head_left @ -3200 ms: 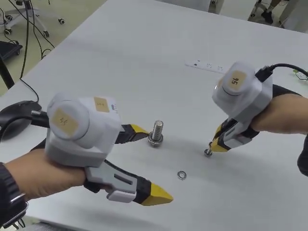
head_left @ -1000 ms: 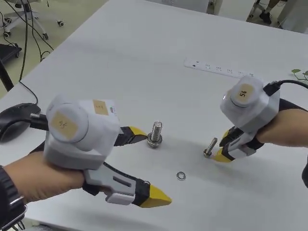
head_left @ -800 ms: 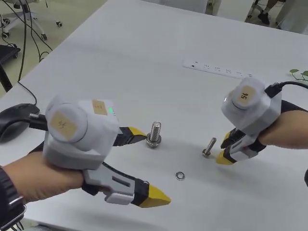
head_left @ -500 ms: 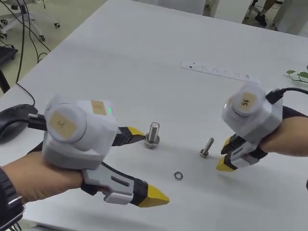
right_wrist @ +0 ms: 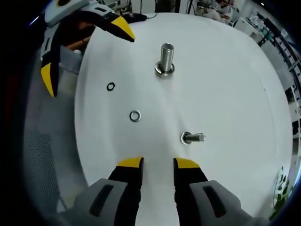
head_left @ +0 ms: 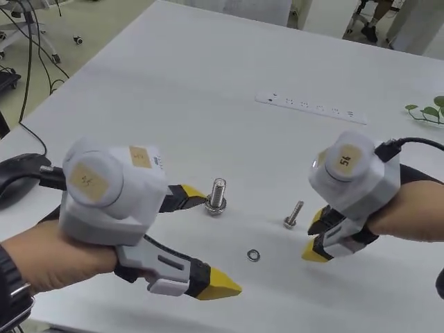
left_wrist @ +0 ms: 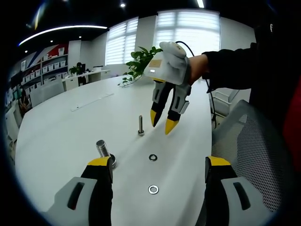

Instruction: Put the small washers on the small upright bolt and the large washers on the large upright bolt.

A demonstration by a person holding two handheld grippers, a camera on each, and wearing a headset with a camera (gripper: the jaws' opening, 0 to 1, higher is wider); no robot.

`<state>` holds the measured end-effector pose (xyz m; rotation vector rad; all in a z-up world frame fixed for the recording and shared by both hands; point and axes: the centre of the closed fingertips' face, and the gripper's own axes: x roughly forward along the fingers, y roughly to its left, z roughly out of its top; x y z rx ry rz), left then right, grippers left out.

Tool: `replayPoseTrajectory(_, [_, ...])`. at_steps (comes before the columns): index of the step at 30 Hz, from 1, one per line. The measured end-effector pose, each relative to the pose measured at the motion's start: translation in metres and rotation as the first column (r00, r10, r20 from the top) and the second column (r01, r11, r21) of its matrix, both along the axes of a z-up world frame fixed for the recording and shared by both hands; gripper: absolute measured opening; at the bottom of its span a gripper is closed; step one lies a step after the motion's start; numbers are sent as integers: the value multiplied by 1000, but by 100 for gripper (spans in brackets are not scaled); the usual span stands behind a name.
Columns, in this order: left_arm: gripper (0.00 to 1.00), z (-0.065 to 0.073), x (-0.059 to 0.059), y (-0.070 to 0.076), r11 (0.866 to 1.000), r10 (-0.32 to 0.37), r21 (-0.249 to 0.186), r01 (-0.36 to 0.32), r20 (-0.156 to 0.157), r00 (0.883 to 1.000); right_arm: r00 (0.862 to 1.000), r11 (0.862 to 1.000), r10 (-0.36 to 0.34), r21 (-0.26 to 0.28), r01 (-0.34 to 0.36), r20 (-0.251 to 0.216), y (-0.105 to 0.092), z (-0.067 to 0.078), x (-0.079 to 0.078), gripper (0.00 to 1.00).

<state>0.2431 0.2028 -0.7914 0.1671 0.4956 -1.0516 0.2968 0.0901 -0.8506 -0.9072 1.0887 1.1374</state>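
Two bolts stand head-down on the smooth white counter [head_left: 173,83]. On the left is the large bolt [head_left: 216,196], a thick, coarsely threaded steel shank with a wider metal collar at its foot. Whether that collar is a washer or the bolt's own head I cannot tell. Well to its right is the small bolt [head_left: 293,214], thin and finely threaded, which leans a little in the head view. Between the two and nearer the person lies a washer [head_left: 253,255], a small flat steel ring touching neither bolt. The left gripper view shows a second washer [left_wrist: 153,189] closer to that claw, also lying loose.

The left claw [head_left: 208,239] is spread wide. Its black jaws end in yellow wedge tips, one just beside the large bolt and the other nearer the person, with nothing gripped between them. The right claw [head_left: 317,234] sits just right of the small bolt, its tips aimed down toward the counter with only a narrow gap between them, and it pinches nothing. Both claws carry rounded pale grey plastic housings with round tan stickers.

Farther back on the counter lies a long white power strip [head_left: 310,107]. Green leaves [head_left: 427,111] show at the right edge.
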Motion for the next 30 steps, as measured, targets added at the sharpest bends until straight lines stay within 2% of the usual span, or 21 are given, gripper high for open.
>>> replayPoseTrajectory(9, [80,1,-1,0,1000,2,0,-2,3,1000,999,999,38,7,-38,-6,16,1,-11,27])
replayPoseTrajectory(21, [80,1,-1,1,1000,4,3,-4,1,1000,995,995,99,9,-99,-10,39,0,-16,26])
replayPoseTrajectory(30, [80,0,0,2,1000,5,4,-5,0,1000,990,990,139,6,-139,-25,53,-7,-21,26])
